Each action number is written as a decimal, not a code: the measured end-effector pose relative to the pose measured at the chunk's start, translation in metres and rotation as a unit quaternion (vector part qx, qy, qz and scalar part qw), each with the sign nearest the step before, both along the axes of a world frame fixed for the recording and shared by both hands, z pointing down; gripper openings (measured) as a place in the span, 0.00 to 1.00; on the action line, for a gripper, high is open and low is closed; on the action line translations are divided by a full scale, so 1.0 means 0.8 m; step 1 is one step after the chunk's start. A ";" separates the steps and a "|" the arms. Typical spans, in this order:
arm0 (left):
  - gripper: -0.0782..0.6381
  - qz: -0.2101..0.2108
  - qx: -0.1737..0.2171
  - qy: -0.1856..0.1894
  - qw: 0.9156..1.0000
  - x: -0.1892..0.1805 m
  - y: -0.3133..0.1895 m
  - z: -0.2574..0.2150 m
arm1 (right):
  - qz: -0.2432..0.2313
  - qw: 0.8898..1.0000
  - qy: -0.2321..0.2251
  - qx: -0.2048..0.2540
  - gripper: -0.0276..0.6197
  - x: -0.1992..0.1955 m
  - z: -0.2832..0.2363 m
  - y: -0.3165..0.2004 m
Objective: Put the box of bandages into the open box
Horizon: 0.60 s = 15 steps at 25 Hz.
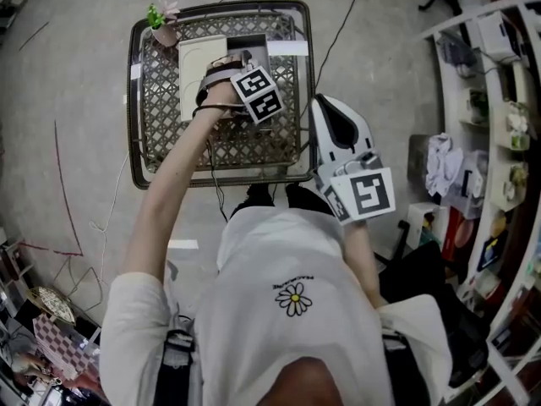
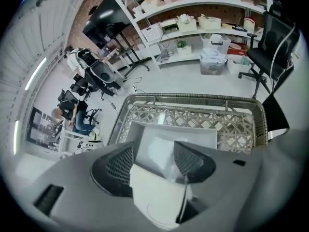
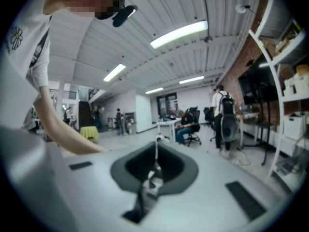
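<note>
On a wire-mesh basket table [image 1: 169,134] stands the open box [image 1: 254,45], its cream lid [image 1: 201,74] lying flat beside it. My left gripper [image 1: 241,68] hangs over the box and points steeply down. In the left gripper view its jaws [image 2: 154,154] stand wide open with nothing gripped. Between them, lower down, a whitish box of bandages [image 2: 161,151] lies inside the open box [image 2: 203,133], with the lid [image 2: 159,197] in the foreground. My right gripper [image 1: 325,102] is held level at the table's right edge. Its jaws [image 3: 155,161] meet and hold nothing.
A small potted plant [image 1: 162,19] sits at the table's far left corner. Cables [image 1: 338,32] trail over the floor. White shelves [image 1: 499,100] with boxes and bins stand to the right, with an office chair [image 2: 275,47] beside them. People [image 3: 223,115] and desks are far off.
</note>
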<state>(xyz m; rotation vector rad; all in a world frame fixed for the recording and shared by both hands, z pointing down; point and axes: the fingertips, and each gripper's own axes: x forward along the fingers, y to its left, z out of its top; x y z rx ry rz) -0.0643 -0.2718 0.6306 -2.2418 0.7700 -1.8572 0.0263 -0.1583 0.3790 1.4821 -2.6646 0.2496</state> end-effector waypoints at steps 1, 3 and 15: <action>0.49 -0.008 0.000 0.010 1.000 0.001 -0.001 -0.007 | 0.000 1.000 -0.001 0.005 0.09 0.002 -0.005 0.000; 0.49 -0.019 0.000 0.032 0.999 0.006 -0.003 -0.024 | -0.001 1.000 -0.002 0.013 0.09 0.003 -0.013 0.000; 0.48 -0.064 0.063 0.154 0.984 0.029 -0.024 -0.155 | -0.009 0.998 0.013 0.057 0.09 -0.008 -0.050 0.005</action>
